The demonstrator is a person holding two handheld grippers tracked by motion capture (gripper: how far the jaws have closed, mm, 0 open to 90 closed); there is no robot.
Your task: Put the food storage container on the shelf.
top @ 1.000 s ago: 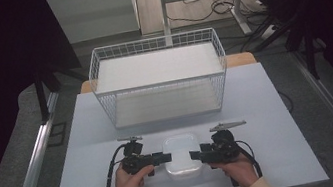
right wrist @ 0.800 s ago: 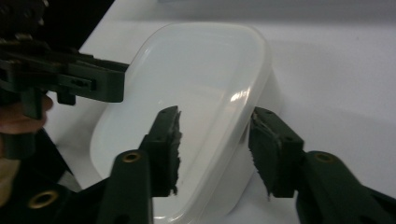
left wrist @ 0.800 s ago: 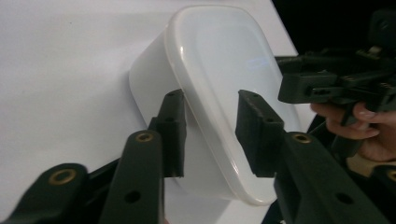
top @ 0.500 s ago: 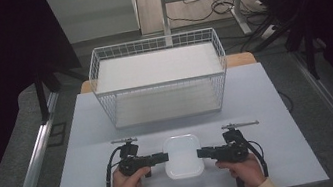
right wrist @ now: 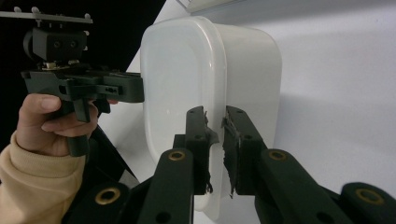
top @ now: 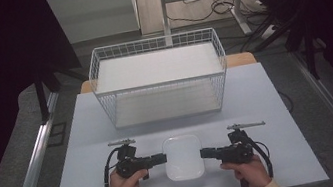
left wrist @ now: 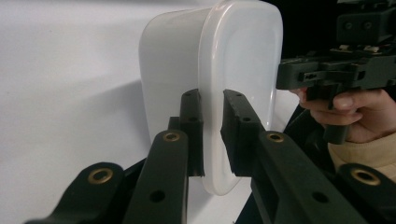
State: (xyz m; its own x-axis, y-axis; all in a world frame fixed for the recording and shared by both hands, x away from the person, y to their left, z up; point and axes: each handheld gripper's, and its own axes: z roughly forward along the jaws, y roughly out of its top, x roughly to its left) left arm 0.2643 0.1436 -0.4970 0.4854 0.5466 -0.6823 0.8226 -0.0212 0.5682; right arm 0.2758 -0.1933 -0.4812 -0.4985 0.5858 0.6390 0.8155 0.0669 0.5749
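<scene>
A white lidded plastic container [top: 183,157] sits on the white table [top: 268,108] near its front edge, between my two hands. My left gripper [top: 164,158] comes in from the container's left side. In the left gripper view its jaws are closed on the lid rim of the container [left wrist: 233,60], with the gripper [left wrist: 212,135] pinching from both sides. My right gripper [top: 201,153] meets the opposite side. In the right gripper view it [right wrist: 215,149] clamps the rim of the container [right wrist: 187,70] the same way. Each gripper view shows the other hand's gripper across the box.
A white wire basket [top: 160,82] stands at the back of the table, its open top facing up and a white liner inside. Bare tabletop lies between basket and container. Dark floor and desk legs surround the table.
Both hands have rolled level and shifted slightly outward along the container's sides. The container has barely moved.
</scene>
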